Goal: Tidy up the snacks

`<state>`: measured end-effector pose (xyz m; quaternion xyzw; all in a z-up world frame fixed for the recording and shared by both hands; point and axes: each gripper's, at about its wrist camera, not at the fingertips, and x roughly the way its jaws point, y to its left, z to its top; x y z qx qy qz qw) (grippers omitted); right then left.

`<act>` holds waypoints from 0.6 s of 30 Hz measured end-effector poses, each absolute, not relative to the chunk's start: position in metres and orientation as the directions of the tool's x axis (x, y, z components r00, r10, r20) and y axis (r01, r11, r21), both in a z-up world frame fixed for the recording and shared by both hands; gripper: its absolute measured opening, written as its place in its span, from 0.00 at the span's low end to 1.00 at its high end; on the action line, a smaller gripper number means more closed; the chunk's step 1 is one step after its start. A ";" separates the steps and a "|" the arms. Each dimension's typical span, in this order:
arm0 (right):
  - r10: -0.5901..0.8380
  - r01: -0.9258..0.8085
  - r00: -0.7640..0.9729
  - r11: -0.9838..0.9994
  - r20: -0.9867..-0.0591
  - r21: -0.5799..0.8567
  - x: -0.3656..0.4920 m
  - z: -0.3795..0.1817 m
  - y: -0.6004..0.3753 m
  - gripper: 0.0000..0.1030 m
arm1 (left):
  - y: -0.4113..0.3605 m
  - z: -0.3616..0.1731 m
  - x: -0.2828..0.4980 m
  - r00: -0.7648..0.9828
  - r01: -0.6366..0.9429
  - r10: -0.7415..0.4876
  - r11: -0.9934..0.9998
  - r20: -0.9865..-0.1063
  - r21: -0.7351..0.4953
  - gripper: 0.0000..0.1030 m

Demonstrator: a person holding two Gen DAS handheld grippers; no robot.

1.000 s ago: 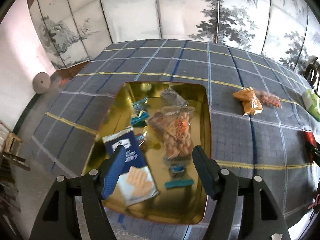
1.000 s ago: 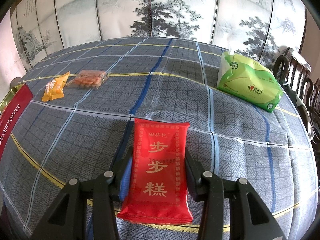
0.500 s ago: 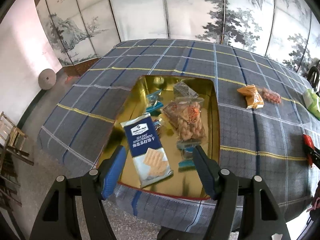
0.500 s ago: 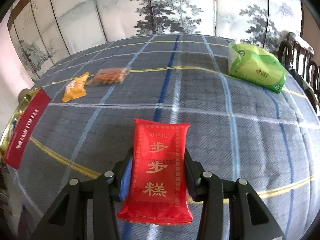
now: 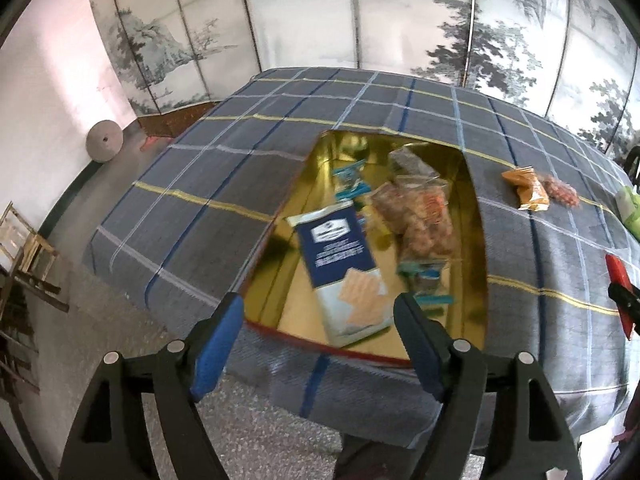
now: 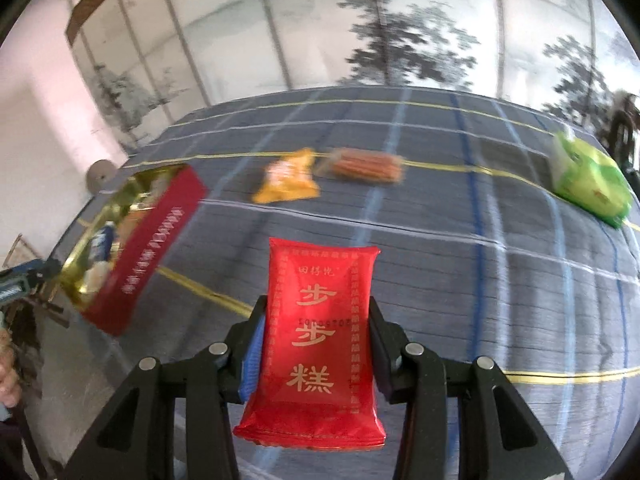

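Snacks: most already lie in the open gold-lined tin (image 5: 476,216) on the checked desk (image 5: 224,184); a blue cracker packet (image 5: 340,256) and a clear bag of nuts (image 5: 420,216) fill much of its floor.
Red packet (image 6: 318,340): pinched across its width by the right gripper (image 6: 316,344), fingers pressed on both long edges, held above the desk and well right of the tin.
Left gripper (image 5: 318,340): fingers spread with nothing between them; the jaws have just been opening, and they hang over the tin's near edge.
Still loose: an orange packet (image 6: 286,182) and a clear pack of reddish snacks (image 6: 366,166) lie close together farther back on the desk; a green pack (image 6: 588,180) sits near the far right edge.
Risk, slip: the red wrapper looks glossy and is gripped only by its sides, so a quick swing toward the tin could let it slide out.
Risk, snag: a low carry could catch the packet on the tin's red wall (image 6: 156,248).
Risk, crowding: dropped on the heaped bags, it may tip back over the rim.
Risk, collision: both grippers meeting over the tin could knock together.
Hard to read: both views are motion-blurred; the small teal-wrapped pieces (image 5: 352,178) in the tin are possibly sweets.
Cut off: the tin's floor under the packets; a hand shows only as a sliver at the right view's left edge.
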<state>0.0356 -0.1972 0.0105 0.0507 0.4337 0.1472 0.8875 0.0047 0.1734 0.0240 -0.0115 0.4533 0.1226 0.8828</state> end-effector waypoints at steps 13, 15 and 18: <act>0.483 -0.425 0.506 0.861 -0.715 0.281 0.044 0.048 -0.074 0.43 | 0.211 0.011 -0.017 0.521 -0.273 0.220 0.959 -0.824 0.084 0.84; 0.511 -0.454 0.486 0.841 -0.709 0.295 0.048 0.053 -0.053 0.43 | 0.213 0.012 -0.019 0.525 -0.269 0.228 0.959 -0.820 0.094 0.89; 0.543 -0.485 0.453 0.815 -0.707 0.316 0.061 0.056 -0.022 0.43 | 0.215 0.014 -0.021 0.532 -0.260 0.224 0.961 -0.816 0.094 0.90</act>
